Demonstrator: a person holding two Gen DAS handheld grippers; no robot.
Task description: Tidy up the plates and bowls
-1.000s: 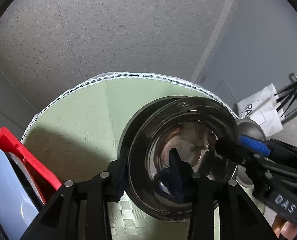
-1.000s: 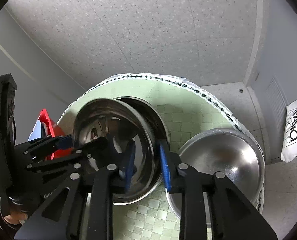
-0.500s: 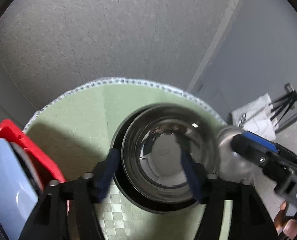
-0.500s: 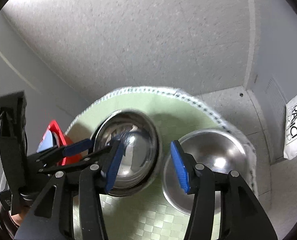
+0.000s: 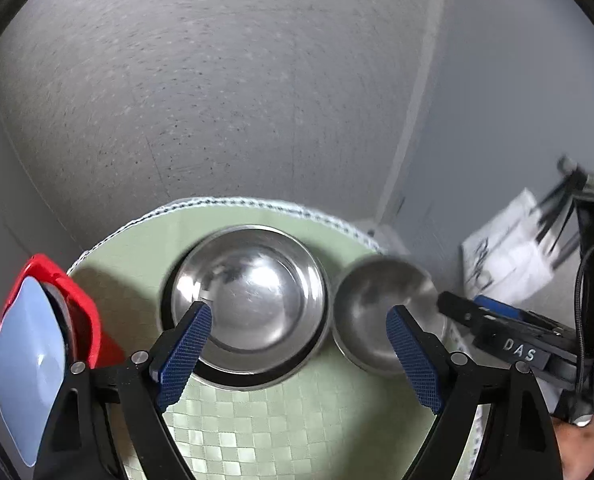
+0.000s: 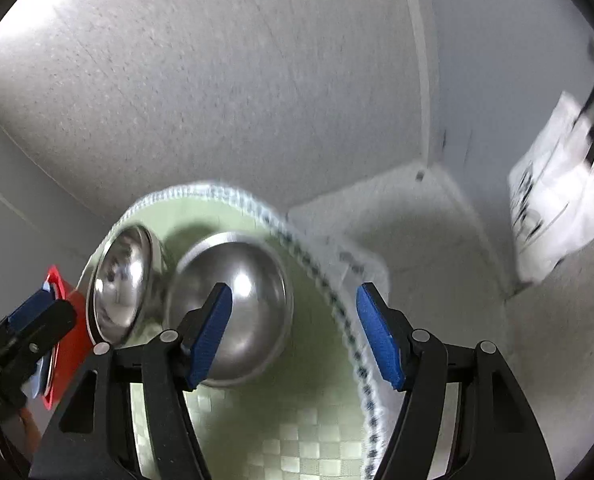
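A steel bowl [image 5: 253, 296] sits nested in a wider dark-rimmed bowl [image 5: 257, 376] on the round green mat [image 5: 297, 432]. A second steel bowl [image 5: 377, 312] stands to its right. My left gripper [image 5: 297, 360] is open and empty, held above the mat. My right gripper [image 6: 293, 336] is open and empty, above the mat's right edge. In the right wrist view the nested bowls [image 6: 121, 280] are at the left and the second bowl [image 6: 241, 300] is beside the left fingertip. The left gripper [image 6: 29, 320] shows at the far left there.
A red rack [image 5: 77, 308] holding a pale blue plate [image 5: 25, 360] and another plate stands at the mat's left. A white bag [image 5: 509, 256] and a tripod lie on the floor at the right. The mat's beaded edge [image 6: 337, 320] borders grey floor.
Both grippers let go of the steel bowl, opened wide and pulled back and up. The bowl now rests inside the dark-rimmed bowl. The right gripper swung to the right.
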